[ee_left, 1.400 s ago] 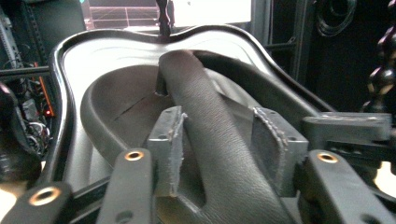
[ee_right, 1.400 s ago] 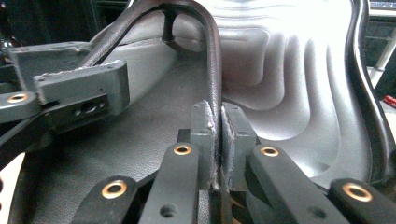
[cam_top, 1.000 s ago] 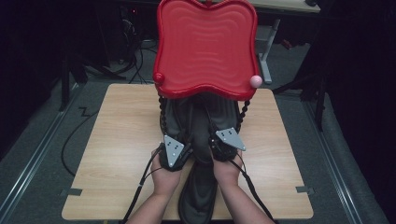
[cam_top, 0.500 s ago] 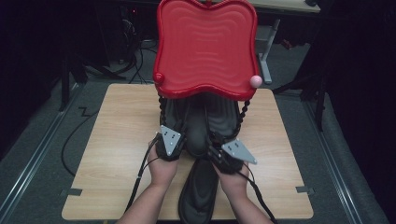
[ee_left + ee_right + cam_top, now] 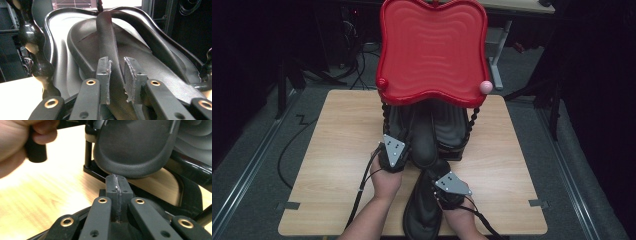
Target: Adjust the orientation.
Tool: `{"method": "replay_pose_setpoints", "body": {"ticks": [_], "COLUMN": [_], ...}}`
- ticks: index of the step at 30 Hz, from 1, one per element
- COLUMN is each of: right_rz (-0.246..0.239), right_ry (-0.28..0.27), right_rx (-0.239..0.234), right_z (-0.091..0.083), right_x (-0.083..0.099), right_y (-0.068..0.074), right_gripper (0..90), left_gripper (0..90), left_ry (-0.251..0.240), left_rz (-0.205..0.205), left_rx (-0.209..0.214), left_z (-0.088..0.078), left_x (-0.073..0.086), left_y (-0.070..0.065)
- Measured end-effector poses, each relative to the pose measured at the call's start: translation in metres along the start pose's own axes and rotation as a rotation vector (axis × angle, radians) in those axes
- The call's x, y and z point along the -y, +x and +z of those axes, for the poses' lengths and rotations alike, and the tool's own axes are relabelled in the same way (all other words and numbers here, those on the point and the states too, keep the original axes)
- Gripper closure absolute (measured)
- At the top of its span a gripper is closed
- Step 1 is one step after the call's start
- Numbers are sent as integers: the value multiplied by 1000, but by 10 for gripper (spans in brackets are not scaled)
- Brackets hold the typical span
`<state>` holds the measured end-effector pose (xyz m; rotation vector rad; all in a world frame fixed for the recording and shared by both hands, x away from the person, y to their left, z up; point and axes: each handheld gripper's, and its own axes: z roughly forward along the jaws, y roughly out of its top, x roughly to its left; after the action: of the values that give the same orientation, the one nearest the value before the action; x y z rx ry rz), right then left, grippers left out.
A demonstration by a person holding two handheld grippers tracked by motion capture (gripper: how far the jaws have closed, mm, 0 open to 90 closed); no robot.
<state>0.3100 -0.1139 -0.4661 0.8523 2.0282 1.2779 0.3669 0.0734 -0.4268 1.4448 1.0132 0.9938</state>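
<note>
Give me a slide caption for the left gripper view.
Left gripper clamps the strap of a black rubber flip-flop sandal lying on a glossy black tray.

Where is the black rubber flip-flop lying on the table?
In the high view, the black rubber flip-flop lies at the wooden table's near edge, between the person's hands.

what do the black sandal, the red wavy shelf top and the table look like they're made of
Black flip-flop sandal: probably matte foam or rubber, with a finely pebbled sole edge and a leathery-looking strap. Red wavy-edged shelf top: likely moulded plastic, glossy with rippled ridges. Light wooden table: wood-grain surface, possibly laminate.
</note>
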Motion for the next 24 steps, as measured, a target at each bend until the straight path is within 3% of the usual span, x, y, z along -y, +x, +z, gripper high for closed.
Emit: {"method": "replay_pose_setpoints", "body": {"ticks": [4,7,16,18,21,24], "right_rz": [9,45,56,63,65,68], "right_ry": [6,8,-6,-11,-19,-23], "right_rx": [17,18,34,34,37,38], "right_z": [10,19,26,28,31,35], "right_x": [-4,-7,-13,-15,-17,-19], "right_y": [-3,-9,-12,-13,-14,-15], "right_gripper": [900,900,898,898,898,898], "left_gripper": [694,600,523,540,690,808], "left_ry": [-4,-16,-10,-23,-16,-11], "left_rz": [-54,-47,-74,-42,5,27], "left_rx": [16,22,45,49,72,98], "left_z": [1,-6,-25,-31,-38,-39], "left_x": [-4,-3,17,23,31,37], "left_y": [8,9,-3,-9,-16,-23]}}
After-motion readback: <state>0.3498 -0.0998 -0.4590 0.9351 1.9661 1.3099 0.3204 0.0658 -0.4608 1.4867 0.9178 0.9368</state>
